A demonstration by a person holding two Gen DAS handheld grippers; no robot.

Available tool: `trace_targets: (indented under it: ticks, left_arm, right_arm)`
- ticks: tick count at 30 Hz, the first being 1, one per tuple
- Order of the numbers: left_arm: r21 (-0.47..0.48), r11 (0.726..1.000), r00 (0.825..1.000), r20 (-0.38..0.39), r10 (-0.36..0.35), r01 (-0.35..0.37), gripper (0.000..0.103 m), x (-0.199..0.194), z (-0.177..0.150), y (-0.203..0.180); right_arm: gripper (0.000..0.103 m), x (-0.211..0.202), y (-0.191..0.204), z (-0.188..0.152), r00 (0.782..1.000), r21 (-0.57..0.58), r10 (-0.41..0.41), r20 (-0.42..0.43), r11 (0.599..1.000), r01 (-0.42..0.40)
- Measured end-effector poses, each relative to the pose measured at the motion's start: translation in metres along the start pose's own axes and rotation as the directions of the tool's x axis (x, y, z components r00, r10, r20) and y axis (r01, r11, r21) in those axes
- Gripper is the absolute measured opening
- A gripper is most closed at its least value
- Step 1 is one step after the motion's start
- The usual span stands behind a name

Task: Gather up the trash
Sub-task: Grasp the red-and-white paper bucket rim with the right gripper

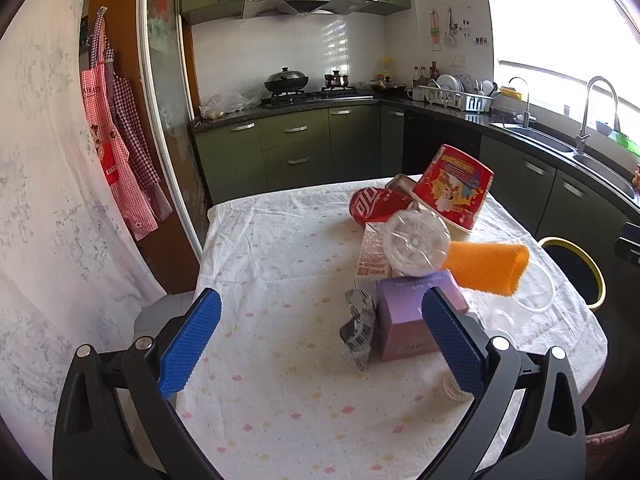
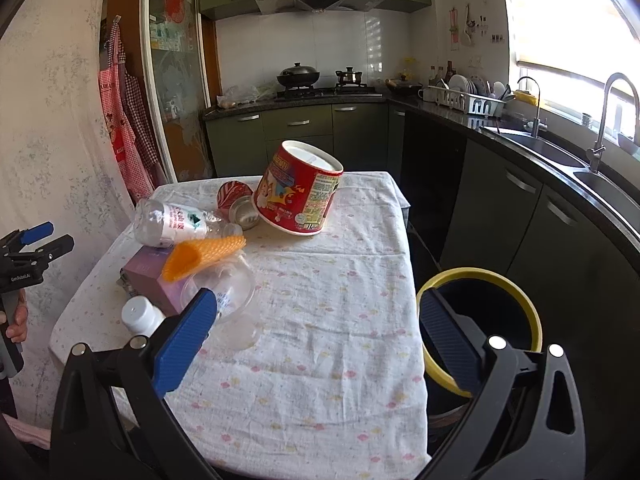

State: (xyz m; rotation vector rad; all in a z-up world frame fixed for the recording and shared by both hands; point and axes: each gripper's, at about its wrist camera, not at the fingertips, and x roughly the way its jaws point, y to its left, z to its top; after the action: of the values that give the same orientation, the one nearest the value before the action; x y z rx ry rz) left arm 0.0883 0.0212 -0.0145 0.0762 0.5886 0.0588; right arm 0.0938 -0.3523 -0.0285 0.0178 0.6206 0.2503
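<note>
We hold the left gripper (image 1: pixel 320 340) wide open with nothing between its 2 blue pads, hovering above the near part of the table (image 1: pixel 280 400), and the right gripper (image 2: pixel 316 340) just as wide and empty, its right finger over the yellow-rimmed bin (image 2: pixel 520 292) that stands just beside the table's right edge. The trash sits heaped on the white cloth: a purple box (image 1: pixel 404 320) nearest, an orange foam sleeve (image 1: pixel 488 266) and a clear plastic bottle (image 1: pixel 416 246) resting on it, a crushed red can (image 1: pixel 376 206) and a tipped red paper tub (image 1: pixel 452 192) farther back, and a small white-capped bottle (image 2: pixel 142 316) near the left edge
</note>
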Motion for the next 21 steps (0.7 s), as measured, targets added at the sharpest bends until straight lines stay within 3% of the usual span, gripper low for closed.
trace_targets:
  ticks: [3, 7, 10, 15, 21]
  left_arm:
    - [-0.017, 1.0, 1.0, 0.009, 0.011, -0.011, 0.099, 0.021, 0.015, 0.012]
    - [-0.045, 0.999, 1.0, 0.005, 0.018, -0.018, 0.099, 0.051, 0.03, 0.026]
    - [-0.058, 0.998, 1.0, -0.001, 0.015, -0.015, 0.099, 0.071, 0.036, 0.036]
    - [-0.073, 0.997, 1.0, -0.005, 0.014, -0.014, 0.099, 0.104, 0.04, 0.046]
    - [-0.12, 0.993, 1.0, -0.025, -0.014, 0.011, 0.099, 0.151, 0.051, 0.056]
  right_arm:
    - [0.097, 0.019, -0.001, 0.03, 0.999, -0.027, 0.042, -0.003, 0.999, -0.042]
    - [0.095, 0.053, 0.015, 0.072, 0.993, -0.145, 0.117, -0.019, 0.982, -0.118]
    - [0.084, 0.086, 0.026, 0.104, 0.98, -0.213, 0.182, -0.079, 0.957, -0.195]
    - [0.063, 0.149, 0.028, 0.139, 0.961, -0.247, 0.195, -0.198, 0.938, -0.241]
    - [0.052, 0.192, 0.023, 0.156, 0.936, -0.227, 0.202, -0.287, 0.935, -0.272]
